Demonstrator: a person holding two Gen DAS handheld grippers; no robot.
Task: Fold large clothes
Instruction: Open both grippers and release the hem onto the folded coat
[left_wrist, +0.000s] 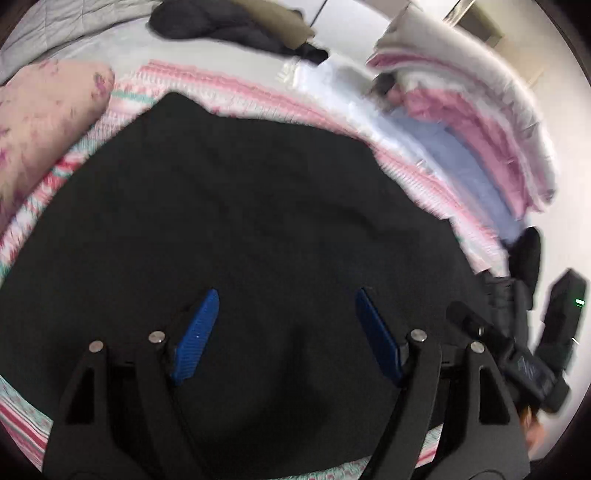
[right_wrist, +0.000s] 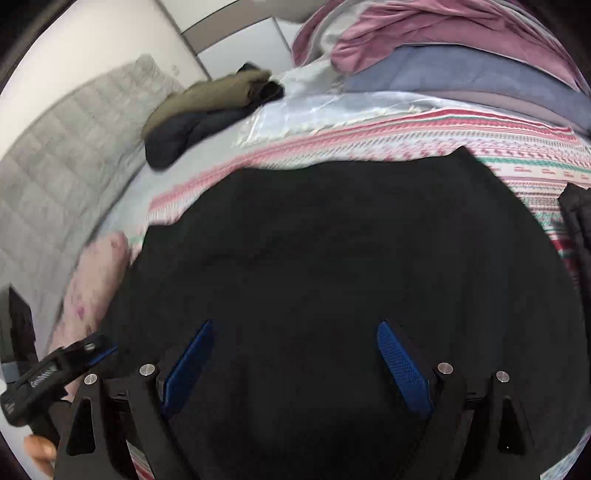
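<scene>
The large black cloth garment (left_wrist: 236, 206) lies flat directly beneath both spread-jawed, empty tongs, left gripper (left_wrist: 286, 336) and right gripper (right_wrist: 295, 369) about equally near, its far edge beyond them

One black garment (left_wrist: 236, 221) fills the middle of both wrist views, spread on one pink-and-white striped bedcover (left_wrist: 236, 88). Two grippers: the left gripper (left_wrist: 286, 332) at the bottom of its own view, the right gripper (right_wrist: 295, 365) likewise, each with two blue pads (left_wrist: 197, 332). One pink floral pillow (left_wrist: 44, 122) at left, one olive-and-dark clothes heap (right_wrist: 207, 110) at upper left, one stack of folded pink, blue and white bedding (right_wrist: 461, 62) at upper right.
</scene>
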